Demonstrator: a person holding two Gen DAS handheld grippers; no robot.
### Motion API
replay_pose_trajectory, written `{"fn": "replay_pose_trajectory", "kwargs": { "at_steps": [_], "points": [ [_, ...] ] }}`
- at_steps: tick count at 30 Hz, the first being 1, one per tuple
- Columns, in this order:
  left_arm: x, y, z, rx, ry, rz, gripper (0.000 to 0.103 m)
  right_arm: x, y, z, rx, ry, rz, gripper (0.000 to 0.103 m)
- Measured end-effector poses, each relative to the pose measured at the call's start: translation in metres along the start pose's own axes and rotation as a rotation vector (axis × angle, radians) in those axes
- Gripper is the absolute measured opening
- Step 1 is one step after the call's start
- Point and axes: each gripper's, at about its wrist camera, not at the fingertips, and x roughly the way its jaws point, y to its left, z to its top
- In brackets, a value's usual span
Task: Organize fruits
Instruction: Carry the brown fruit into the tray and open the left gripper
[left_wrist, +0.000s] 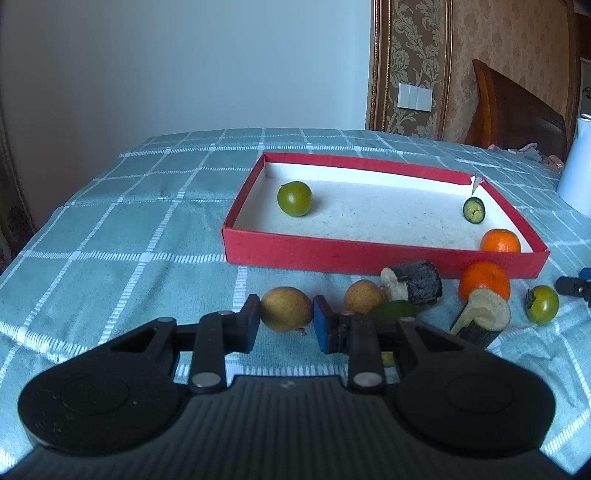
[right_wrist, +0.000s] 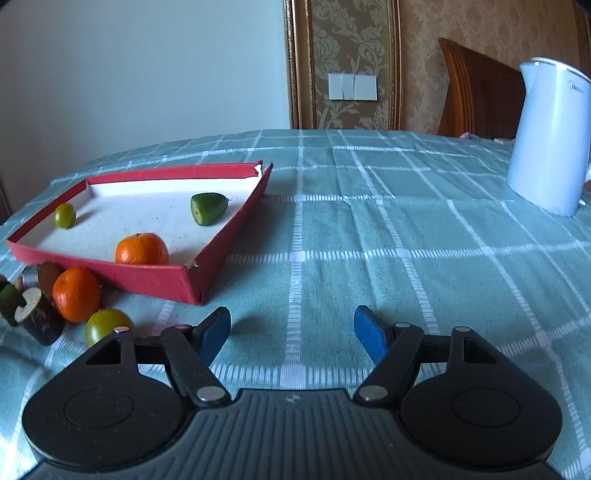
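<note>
On the worktop (left_wrist: 122, 236), draped in a teal cloth woven with a white grid, my left claw (left_wrist: 286, 319) is clamped on a yellow-brown pear (left_wrist: 286, 308), round and matt-skinned, its black left finger and blue-padded right finger pressed against either flank. Just to the right of that claw lies a second, smaller brown fruit (left_wrist: 364, 295), with a smooth green one (left_wrist: 393, 312) tucked partly behind my right finger, and beyond them a dark, rough-barked stub (left_wrist: 417, 282) with pale flesh at its cut end. Further right sit a glossy orange (left_wrist: 484, 278), another pale-faced dark chunk (left_wrist: 482, 317) leaning in front of it, and a small green tomato (left_wrist: 542, 304). Behind all this stands a shallow red cardboard tray (left_wrist: 369, 256) with a white, slightly speckled floor; it holds a round green fruit (left_wrist: 294, 198) near its left end, a cut green piece (left_wrist: 474, 209) and a second orange (left_wrist: 500, 240) in the near right corner. My right claw (right_wrist: 291, 336) hangs half open over bare cloth, nothing between its blue pads, with the tray's torn corner off to its upper left and the green tomato just beside its left finger. A smooth white kettle (right_wrist: 546, 140) stands well apart at the far right.
</note>
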Motion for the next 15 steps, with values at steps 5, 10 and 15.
{"fn": "replay_pose_trajectory", "kwargs": {
  "at_steps": [5, 10, 15],
  "points": [
    [-0.004, -0.001, 0.016, -0.009, -0.012, -0.035, 0.028, 0.000, 0.007, -0.002, -0.043, 0.005, -0.027, 0.078],
    [0.000, -0.010, 0.040, 0.029, -0.038, -0.039, 0.028, 0.002, -0.004, 0.000, 0.017, 0.023, -0.015, 0.087],
    [0.024, -0.020, 0.065, 0.051, -0.024, -0.048, 0.028, 0.003, -0.002, 0.000, 0.009, 0.025, -0.021, 0.087]
  ]
}}
